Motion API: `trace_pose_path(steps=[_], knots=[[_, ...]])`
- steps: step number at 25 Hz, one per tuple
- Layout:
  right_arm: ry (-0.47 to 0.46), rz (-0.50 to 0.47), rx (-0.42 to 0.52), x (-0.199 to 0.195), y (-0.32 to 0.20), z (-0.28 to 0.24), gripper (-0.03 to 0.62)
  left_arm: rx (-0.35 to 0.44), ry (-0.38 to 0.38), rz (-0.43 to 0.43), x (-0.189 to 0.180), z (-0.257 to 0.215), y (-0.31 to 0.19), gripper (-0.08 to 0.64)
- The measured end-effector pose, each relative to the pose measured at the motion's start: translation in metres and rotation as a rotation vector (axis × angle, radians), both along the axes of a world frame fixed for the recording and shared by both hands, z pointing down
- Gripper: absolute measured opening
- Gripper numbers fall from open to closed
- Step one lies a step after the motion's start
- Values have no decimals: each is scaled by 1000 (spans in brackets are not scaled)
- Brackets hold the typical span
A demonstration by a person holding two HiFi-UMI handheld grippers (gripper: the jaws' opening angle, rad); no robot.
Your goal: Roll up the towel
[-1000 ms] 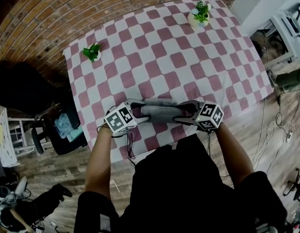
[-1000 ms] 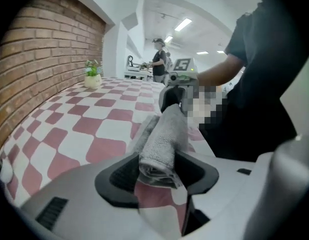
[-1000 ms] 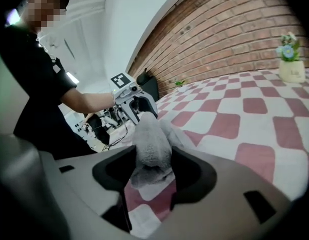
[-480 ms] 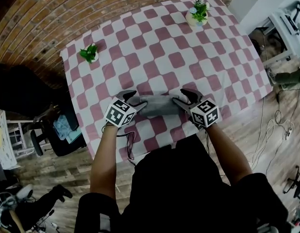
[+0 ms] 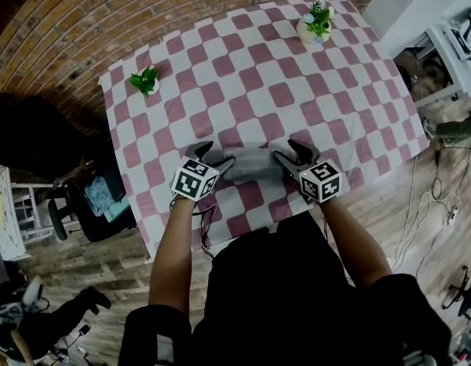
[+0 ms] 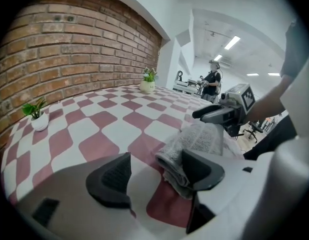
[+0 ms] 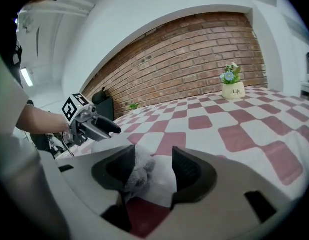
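The grey towel lies rolled into a short bundle on the checked tablecloth, near the table's front edge. My left gripper is at its left end and my right gripper at its right end. In the left gripper view the towel's end rests against the right finger only, and the left gripper is open, its jaws having just been opening. In the right gripper view the roll's end sits by the left finger, with a gap to the other pad. The right gripper is open.
The table with its red and white cloth stands against a brick wall. A small green plant sits at the back left and a flowering pot at the back right. Cables lie on the floor to the right.
Both grippers carried the towel away from the table's front edge and turned from facing each other to pointing forward. The left jaws have spread apart off the towel.
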State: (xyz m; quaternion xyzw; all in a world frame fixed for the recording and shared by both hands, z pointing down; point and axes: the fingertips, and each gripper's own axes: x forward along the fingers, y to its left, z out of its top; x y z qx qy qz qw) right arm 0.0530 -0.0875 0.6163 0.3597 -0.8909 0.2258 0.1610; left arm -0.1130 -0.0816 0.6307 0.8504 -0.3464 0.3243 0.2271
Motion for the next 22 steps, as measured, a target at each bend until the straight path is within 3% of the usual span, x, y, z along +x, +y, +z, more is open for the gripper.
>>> trace_pose_path(steps=[5, 10, 15, 22], knots=[[-7, -5, 7, -1, 1, -6, 232, 15, 7, -25, -3, -5, 1, 322], [-46, -14, 55, -2, 6, -30, 241, 42, 73, -103, -11, -22, 1, 324], [-8, -39, 133, 0, 28, -52, 242, 88, 106, -161, -11, -39, 13, 318], [91, -195, 233, -22, 69, -60, 244, 120, 63, -165, -8, -38, 23, 308]])
